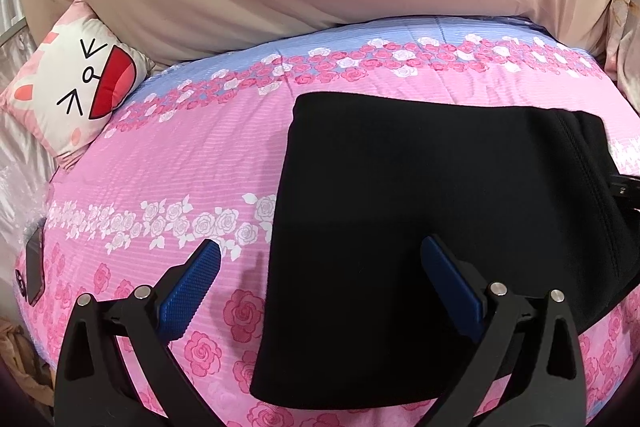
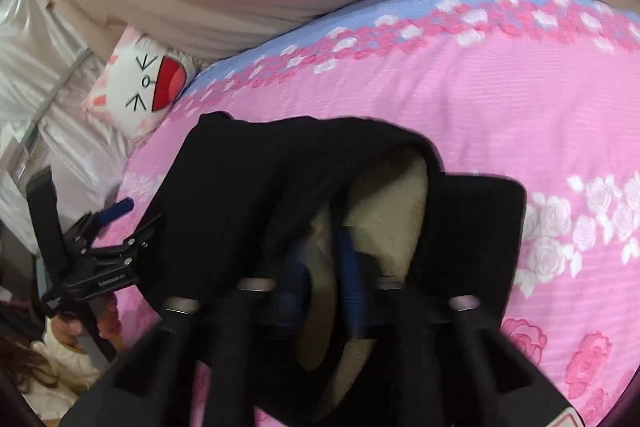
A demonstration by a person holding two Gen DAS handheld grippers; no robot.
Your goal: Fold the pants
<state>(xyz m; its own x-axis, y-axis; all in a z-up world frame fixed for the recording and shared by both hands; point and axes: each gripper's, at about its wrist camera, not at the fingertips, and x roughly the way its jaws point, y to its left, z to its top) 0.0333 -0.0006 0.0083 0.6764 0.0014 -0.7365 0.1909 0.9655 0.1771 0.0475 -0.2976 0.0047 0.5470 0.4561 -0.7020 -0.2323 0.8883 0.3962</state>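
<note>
**Black pants part-folded on bed; right jaws pinching waistband**

Along the bed's left edge lie a phone [image 1: 34, 269] and cat-face pillow [image 1: 78, 83], clear of work. Left gripper [image 1: 320, 267] hovers, jaws spread. Black pants [image 1: 440, 227] on the floral quilt [image 1: 180, 167]: soft, light, limp. Right gripper [image 2: 324, 259] pinches the fleece-lined waistband [image 2: 384, 195], the firmest hold.

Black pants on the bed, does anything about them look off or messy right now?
Mostly tidy: the black pants lie folded flat on the pink floral bedspread. The odd spot is their right edge, where the right tongs have closed on a raised flap, baring the beige lining.
</note>
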